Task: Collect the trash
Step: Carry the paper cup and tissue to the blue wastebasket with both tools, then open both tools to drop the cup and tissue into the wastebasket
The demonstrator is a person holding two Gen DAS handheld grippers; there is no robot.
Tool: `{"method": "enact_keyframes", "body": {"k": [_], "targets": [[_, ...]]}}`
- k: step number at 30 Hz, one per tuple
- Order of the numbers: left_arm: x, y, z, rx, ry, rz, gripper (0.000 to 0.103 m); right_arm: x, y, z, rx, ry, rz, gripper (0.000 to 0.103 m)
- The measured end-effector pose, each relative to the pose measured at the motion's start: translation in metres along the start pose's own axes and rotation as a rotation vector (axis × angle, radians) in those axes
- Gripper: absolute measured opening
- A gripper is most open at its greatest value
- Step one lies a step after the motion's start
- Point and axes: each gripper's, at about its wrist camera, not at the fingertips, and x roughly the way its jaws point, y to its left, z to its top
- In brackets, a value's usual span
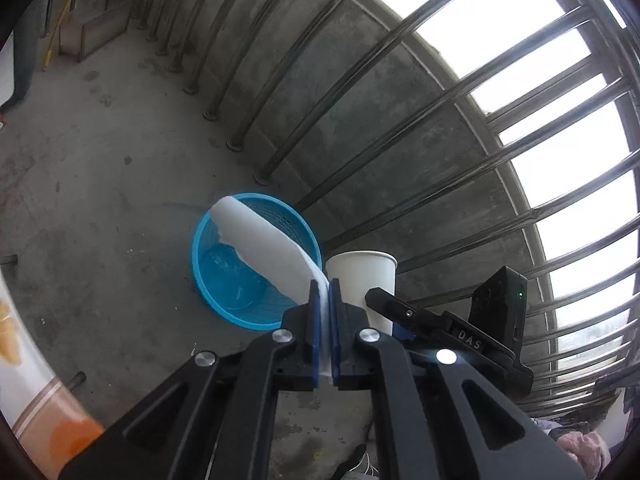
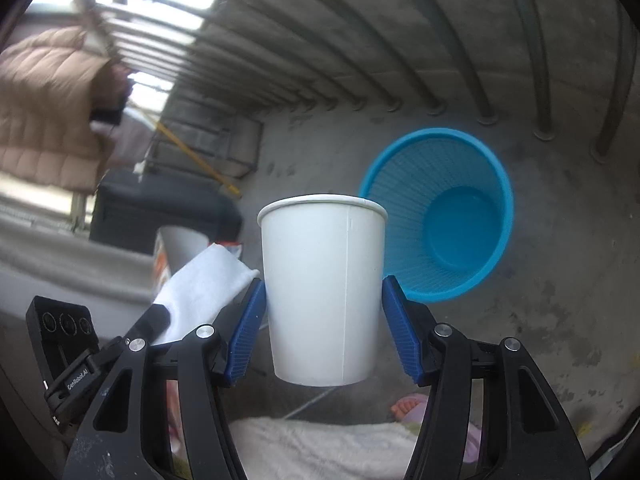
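Note:
My left gripper (image 1: 329, 292) is shut on a white tissue (image 1: 264, 248) that sticks out forward over the blue mesh waste basket (image 1: 204, 276) on the concrete floor. My right gripper (image 2: 323, 304) is shut on a white paper cup (image 2: 322, 288), held upright in the air, with the blue basket (image 2: 436, 216) beyond it to the right. The cup (image 1: 368, 280) and the right gripper's body show in the left wrist view just right of my left fingers. The tissue (image 2: 204, 284) and left gripper show at the left of the right wrist view.
A metal railing (image 1: 360, 120) on a low concrete wall runs behind the basket. A dark box (image 2: 160, 212) and a yellow-handled tool (image 2: 200, 160) lie further off. A brown padded jacket (image 2: 48, 108) hangs at the left. A table edge with an orange pattern (image 1: 24, 380) is at lower left.

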Motion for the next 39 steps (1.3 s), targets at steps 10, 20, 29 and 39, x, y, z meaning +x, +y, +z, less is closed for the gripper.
{"method": "enact_keyframes", "body": {"k": [10,20,29,39], "targets": [[0.098,0.006,0.035,0.112,0.107,0.223,0.059,0.048,-0.038,0.026,0.03,-0.009,-0.204,0.077],[0.017,0.004,0.01,0.161,-0.038,0.219,0.068,0.01,-0.005,-0.002,-0.127,-0.117,-0.291,0.081],[-0.106,-0.024,-0.022,0.212,-0.213,0.227,0.085,-0.048,0.083,-0.046,-0.454,-0.317,-0.404,0.095],[-0.267,-0.003,-0.09,0.143,-0.434,0.23,0.098,-0.065,0.18,-0.112,-0.817,-0.437,-0.413,0.095]]}}
